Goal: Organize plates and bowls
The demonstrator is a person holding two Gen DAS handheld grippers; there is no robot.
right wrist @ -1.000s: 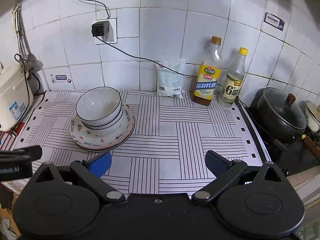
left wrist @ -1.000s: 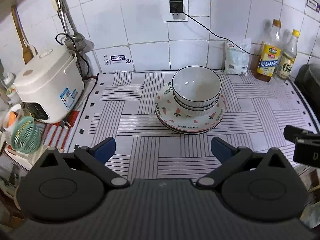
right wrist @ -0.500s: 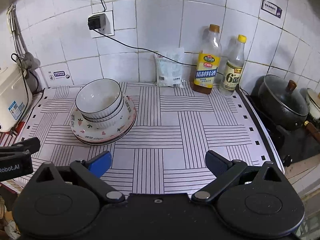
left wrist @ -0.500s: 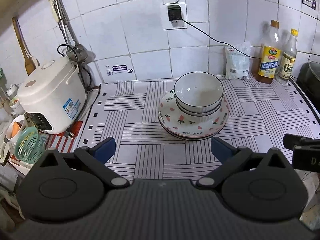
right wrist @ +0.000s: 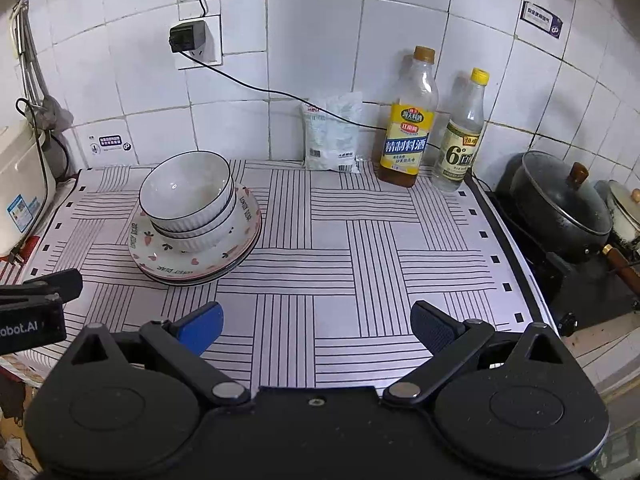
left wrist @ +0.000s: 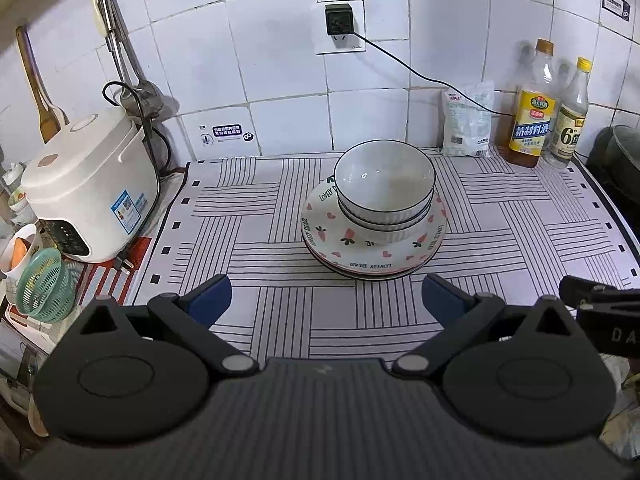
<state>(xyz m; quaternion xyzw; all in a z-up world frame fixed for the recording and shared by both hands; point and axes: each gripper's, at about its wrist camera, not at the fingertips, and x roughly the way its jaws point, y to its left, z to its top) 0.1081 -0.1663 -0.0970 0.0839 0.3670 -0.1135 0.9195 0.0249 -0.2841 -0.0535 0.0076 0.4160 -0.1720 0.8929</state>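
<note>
White ribbed bowls (left wrist: 384,196) (right wrist: 188,208) sit nested on a stack of plates (left wrist: 372,258) (right wrist: 188,264) with pink hearts, in the middle of the striped counter mat. My left gripper (left wrist: 326,300) hangs open a short way in front of the stack, nothing between its blue pads. My right gripper (right wrist: 316,326) is open too, in front and to the right of the stack, over bare mat. Each gripper's black body shows at the edge of the other's view.
A white rice cooker (left wrist: 88,188) stands at the left with a green basket (left wrist: 42,286) in front. Two bottles (right wrist: 408,124) (right wrist: 460,136) and a white packet (right wrist: 332,132) line the tiled back wall. A lidded black pot (right wrist: 560,204) sits on the stove at right.
Both grippers have drawn back and up from the counter, so the stack sits farther off and more wall shows. Bowls and plates have not moved.
</note>
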